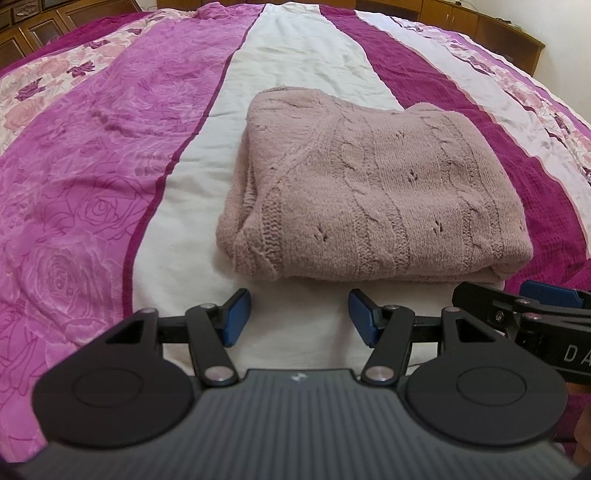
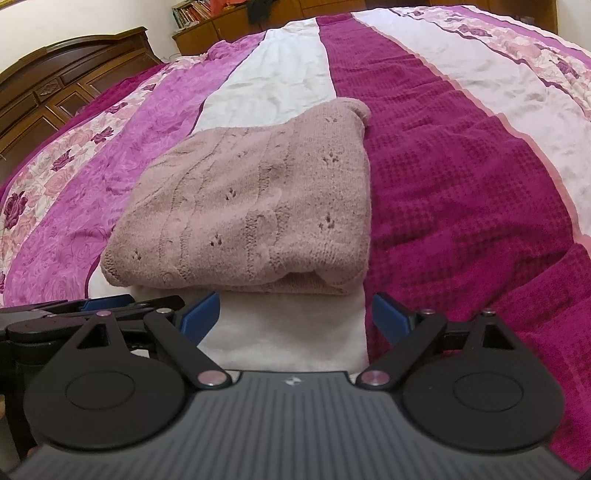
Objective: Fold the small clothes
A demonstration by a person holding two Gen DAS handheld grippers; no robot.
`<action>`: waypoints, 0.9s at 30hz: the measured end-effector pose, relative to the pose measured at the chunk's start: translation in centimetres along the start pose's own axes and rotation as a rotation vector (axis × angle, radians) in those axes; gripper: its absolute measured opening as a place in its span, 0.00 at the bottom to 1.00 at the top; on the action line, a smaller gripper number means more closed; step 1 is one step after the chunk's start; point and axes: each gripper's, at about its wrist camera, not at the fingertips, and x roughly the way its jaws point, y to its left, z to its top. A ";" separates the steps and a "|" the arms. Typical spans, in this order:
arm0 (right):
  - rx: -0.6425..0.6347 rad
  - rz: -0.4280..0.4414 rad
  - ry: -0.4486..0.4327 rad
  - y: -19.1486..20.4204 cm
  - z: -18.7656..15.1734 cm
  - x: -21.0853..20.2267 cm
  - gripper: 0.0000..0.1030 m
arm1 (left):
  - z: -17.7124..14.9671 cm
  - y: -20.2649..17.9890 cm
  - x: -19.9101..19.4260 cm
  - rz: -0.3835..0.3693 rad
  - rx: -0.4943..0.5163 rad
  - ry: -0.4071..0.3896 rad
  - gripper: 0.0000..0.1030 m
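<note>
A dusty-pink cable-knit sweater lies folded into a thick rectangle on the white stripe of the bedspread; the right wrist view shows the sweater from its other corner. My left gripper hovers just short of its near edge, open, with only white sheet between the blue pads. My right gripper is also open, a little before the folded edge, holding nothing. Each gripper shows in the other's view: the right gripper at the right edge, the left gripper at the left edge.
The bedspread has pink rose-print, white and deep magenta stripes. A dark wooden headboard and low cabinets with books stand beyond the bed's far side.
</note>
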 end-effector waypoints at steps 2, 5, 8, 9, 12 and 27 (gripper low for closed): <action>0.000 0.001 0.000 0.0 0.0 0.0 0.91 | 0.0 0.0 0.0 0.000 -0.001 0.000 0.59; 0.001 0.000 0.001 0.0 0.0 0.0 0.91 | 0.0 0.0 0.0 0.000 0.001 0.000 0.59; 0.001 0.002 0.002 0.1 0.0 0.0 0.91 | 0.0 0.0 0.1 0.000 0.001 0.000 0.59; 0.000 0.002 0.001 0.1 0.0 0.0 0.91 | 0.0 0.0 0.1 0.000 0.001 0.000 0.59; -0.002 0.005 0.003 0.1 0.0 0.1 0.91 | 0.0 0.0 0.1 0.001 0.001 0.000 0.59; 0.005 0.006 0.003 0.1 0.0 0.1 0.91 | 0.1 0.0 0.1 0.001 0.005 0.000 0.59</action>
